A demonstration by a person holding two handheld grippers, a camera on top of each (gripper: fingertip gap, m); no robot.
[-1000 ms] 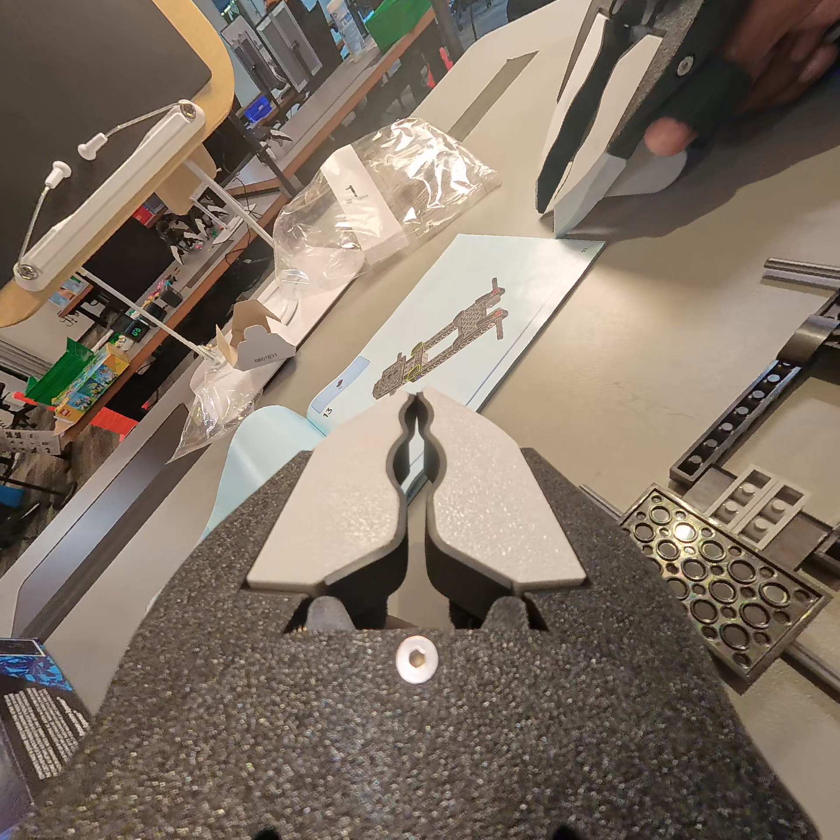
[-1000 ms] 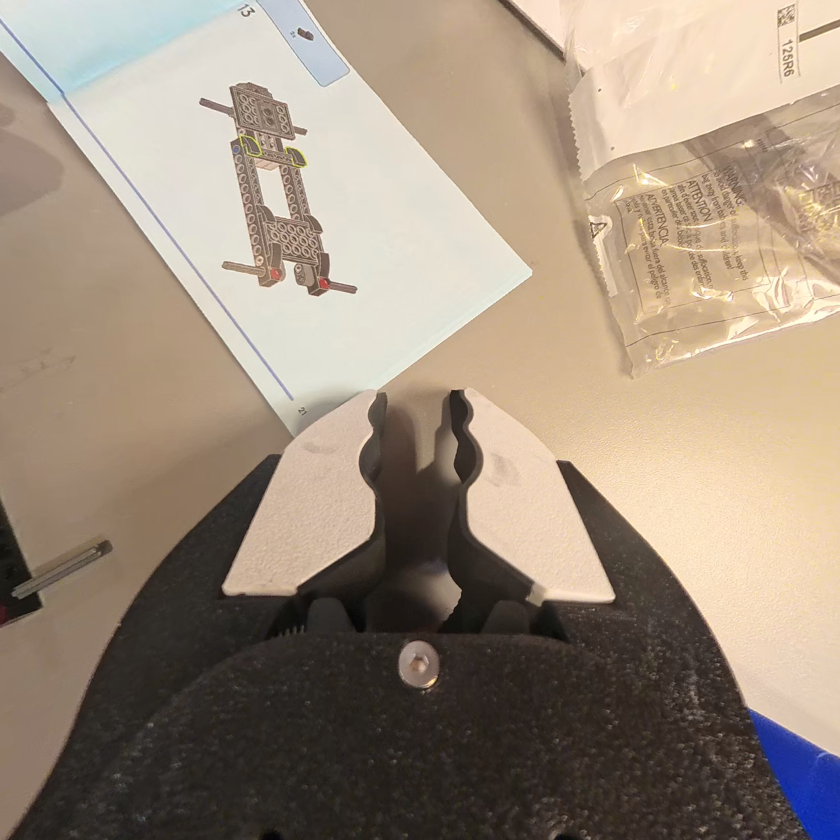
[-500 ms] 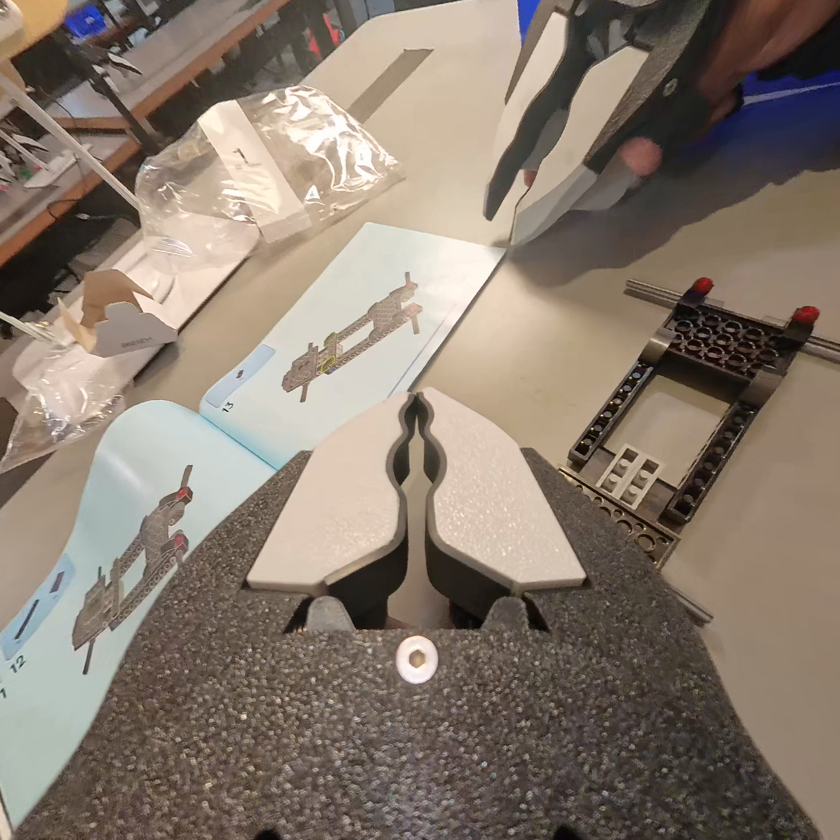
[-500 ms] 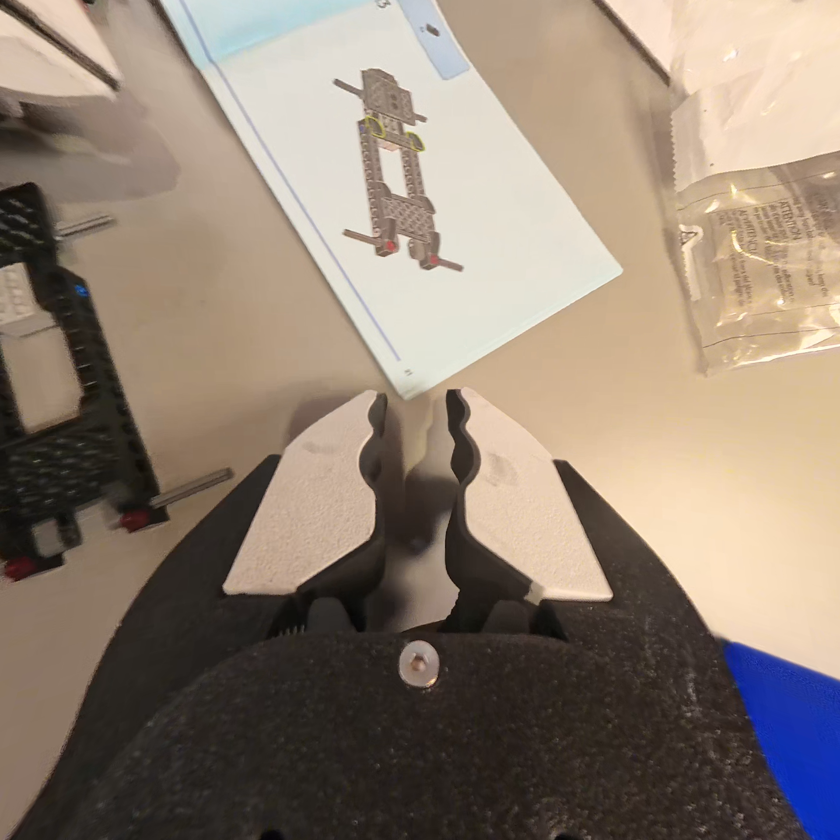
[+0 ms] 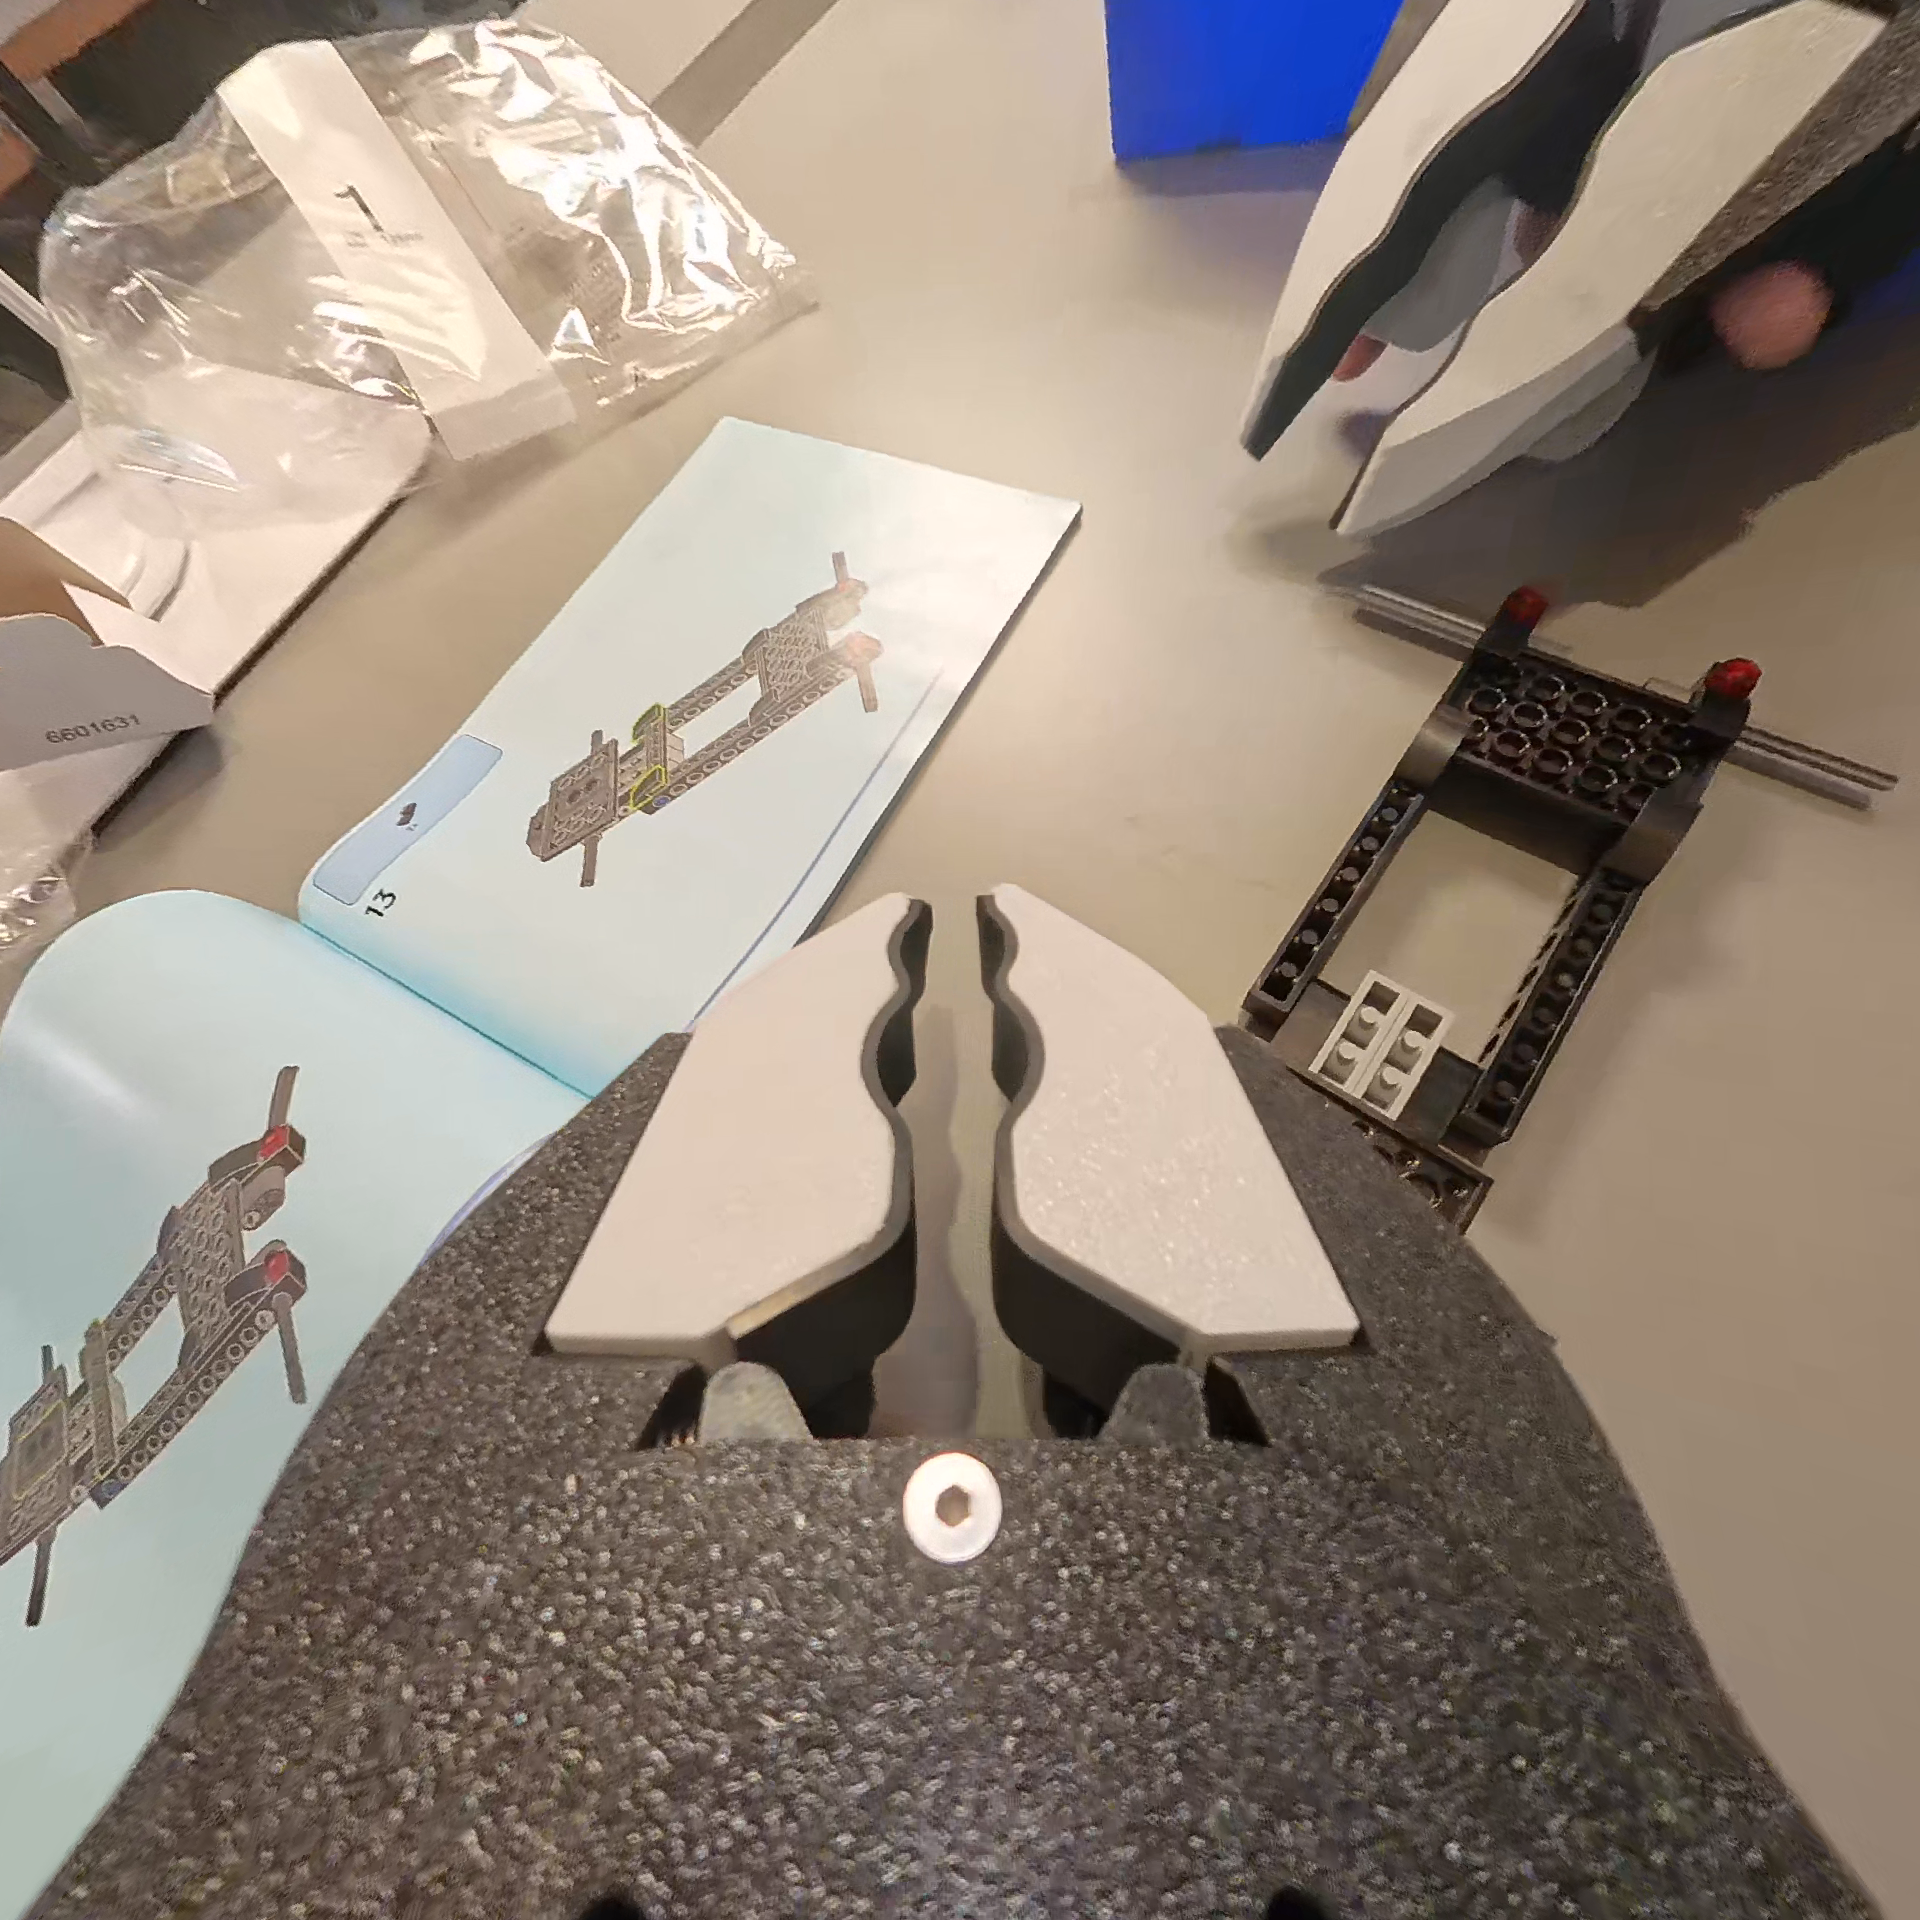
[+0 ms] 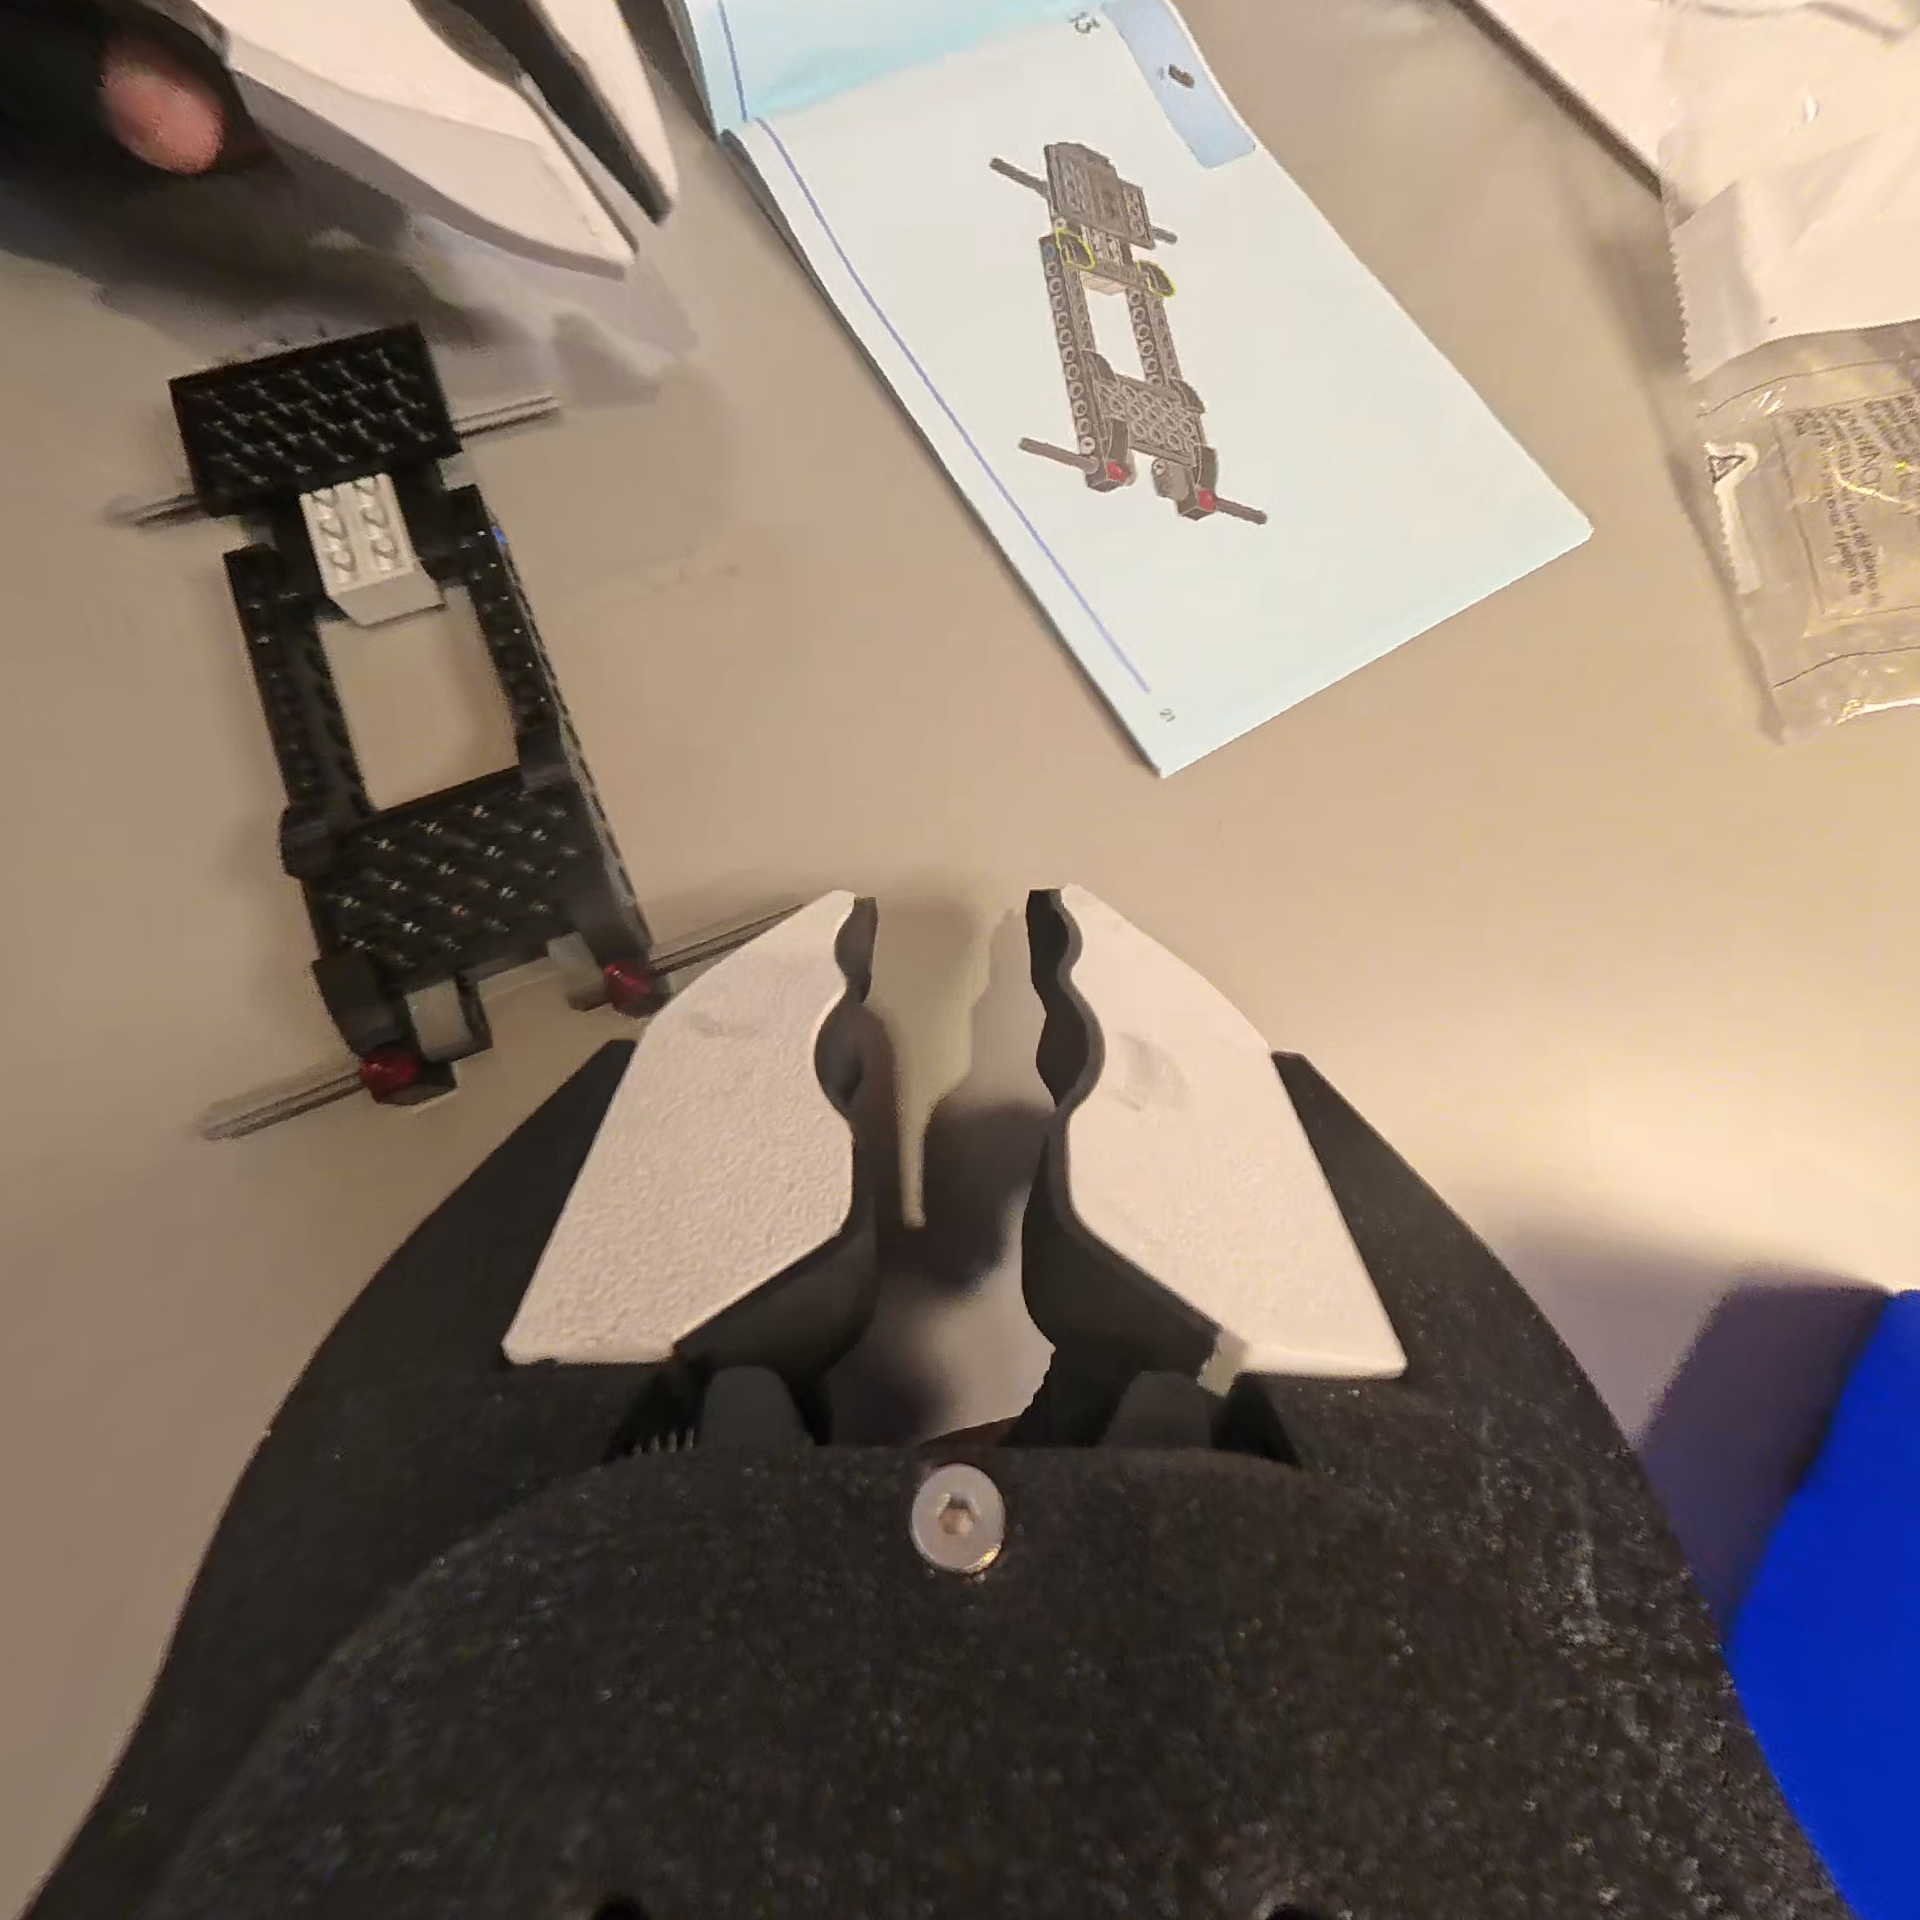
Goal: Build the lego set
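Note:
A black brick chassis frame (image 5: 1507, 862) with two light grey bricks (image 5: 1377, 1044), red-tipped pins and grey axles lies on the beige table (image 5: 1143, 748). My left gripper (image 5: 953, 902) hovers just left of it, its jaws slightly apart with nothing between them. My right gripper (image 6: 949, 906) is open and empty, just right of the same frame (image 6: 416, 707), near its red-pinned end. The right gripper also shows in the left wrist view (image 5: 1309, 478), above the frame's far end. The left gripper also shows in the right wrist view (image 6: 634, 234), beyond the frame.
An open pale blue instruction booklet (image 5: 665, 748) lies left of the frame; it also shows in the right wrist view (image 6: 1195, 416). Clear plastic bags (image 5: 395, 229) and a torn white box (image 5: 94, 696) lie beyond it. A blue box (image 5: 1236, 73) stands at the far edge. The left gripper's tips are roughly 15 cm from the right gripper's.
My left gripper swung right and tilted down, bringing the whole frame into view, and its jaws parted from shut. My right gripper moved toward the frame, still open.

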